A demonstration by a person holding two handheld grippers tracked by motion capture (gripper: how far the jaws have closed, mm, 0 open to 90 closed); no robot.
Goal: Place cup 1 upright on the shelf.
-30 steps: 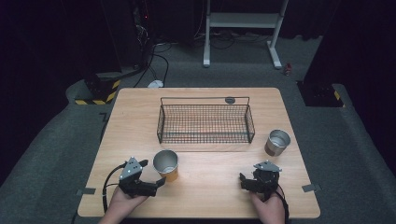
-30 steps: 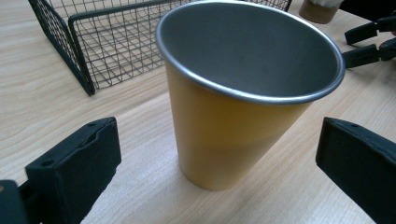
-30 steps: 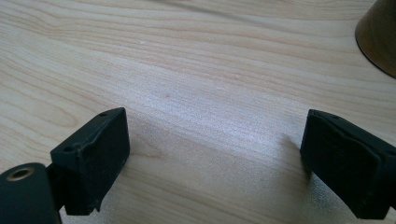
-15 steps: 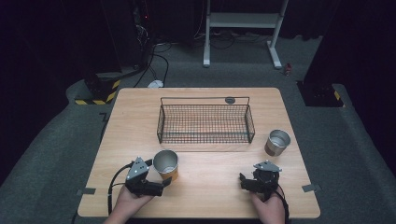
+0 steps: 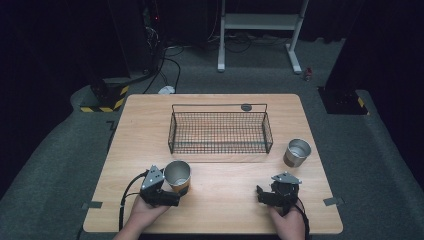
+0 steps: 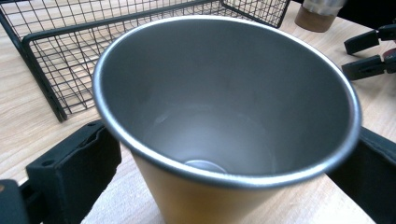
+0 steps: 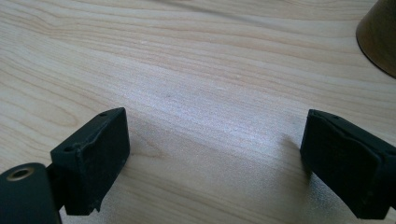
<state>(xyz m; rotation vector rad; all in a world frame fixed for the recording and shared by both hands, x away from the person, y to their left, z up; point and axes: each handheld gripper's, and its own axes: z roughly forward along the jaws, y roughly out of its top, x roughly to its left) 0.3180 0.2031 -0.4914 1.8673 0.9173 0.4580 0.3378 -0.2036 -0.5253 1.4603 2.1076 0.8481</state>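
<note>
A steel cup (image 5: 177, 175) with a brown outer wall stands upright at the table's near left. My left gripper (image 5: 172, 193) is open, one jaw on either side of the cup's lower body. In the left gripper view the cup (image 6: 224, 107) is empty, and I cannot tell whether the jaws touch it. A second steel cup (image 5: 298, 151) stands at the right, also seen at the top of the left gripper view (image 6: 320, 11). My right gripper (image 5: 261, 195) rests low at the near right, open over bare wood (image 7: 215, 154).
A black wire basket (image 5: 220, 145) sits empty at the table's middle back, close behind the near cup (image 6: 46, 56). A small dark disc (image 5: 246, 107) lies by the basket's far rim. A brown cup wall (image 7: 378, 37) edges the right gripper view.
My left gripper has slid right and forward until its jaws flank the steel cup. The right gripper has stayed put.
</note>
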